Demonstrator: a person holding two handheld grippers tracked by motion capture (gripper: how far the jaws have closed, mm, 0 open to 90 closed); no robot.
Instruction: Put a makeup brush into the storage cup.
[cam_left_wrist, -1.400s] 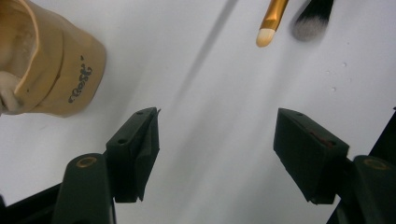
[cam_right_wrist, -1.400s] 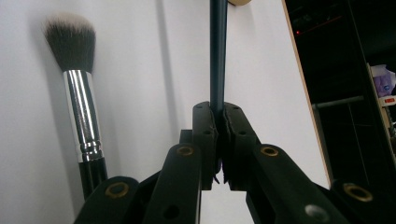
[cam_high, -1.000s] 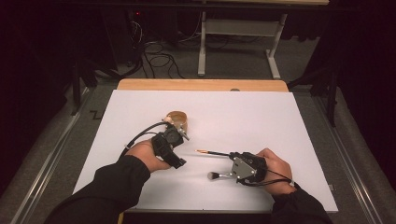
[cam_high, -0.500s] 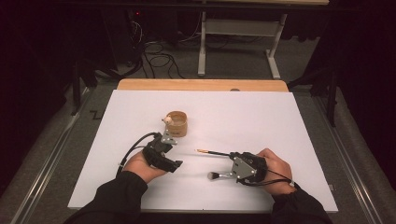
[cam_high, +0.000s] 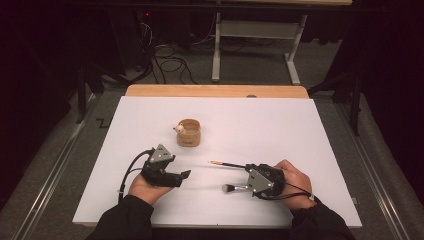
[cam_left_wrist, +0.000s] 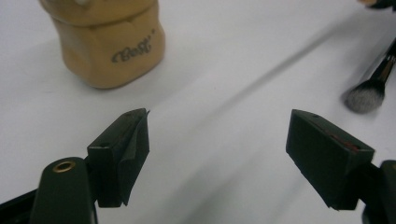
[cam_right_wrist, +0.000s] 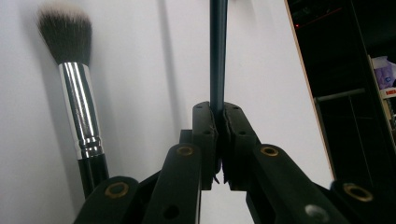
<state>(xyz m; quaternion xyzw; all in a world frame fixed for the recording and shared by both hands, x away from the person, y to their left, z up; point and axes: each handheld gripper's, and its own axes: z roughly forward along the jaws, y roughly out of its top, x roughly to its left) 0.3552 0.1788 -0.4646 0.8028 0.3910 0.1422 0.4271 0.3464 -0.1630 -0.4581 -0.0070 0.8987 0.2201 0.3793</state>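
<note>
A small wooden cup (cam_high: 189, 133) stands upright mid-table, with a pale thing at its rim; in the left gripper view the cup (cam_left_wrist: 109, 46) is ahead on the left. My left gripper (cam_high: 182, 177) rests low on the white tabletop in front of the cup and apart from it. Its jaws have just been opening and hold nothing (cam_left_wrist: 219, 126). My right gripper (cam_high: 248, 168) is shut on a thin dark stick (cam_right_wrist: 218, 46) with an orange tip that points left (cam_high: 225, 163). A fluffy makeup brush (cam_high: 231, 188) lies on the table beside it (cam_right_wrist: 70, 70).
The white tabletop (cam_high: 280, 125) ends in a wooden strip (cam_high: 215, 90) at the far edge. Beyond it are a desk frame (cam_high: 216, 50) and cables (cam_high: 170, 62) on the floor. Metal rails run along both sides of the table.
The left hand has drawn back from the cup toward the near edge and sunk to the table. Its jaws stand wider. The right hand has kept still.
</note>
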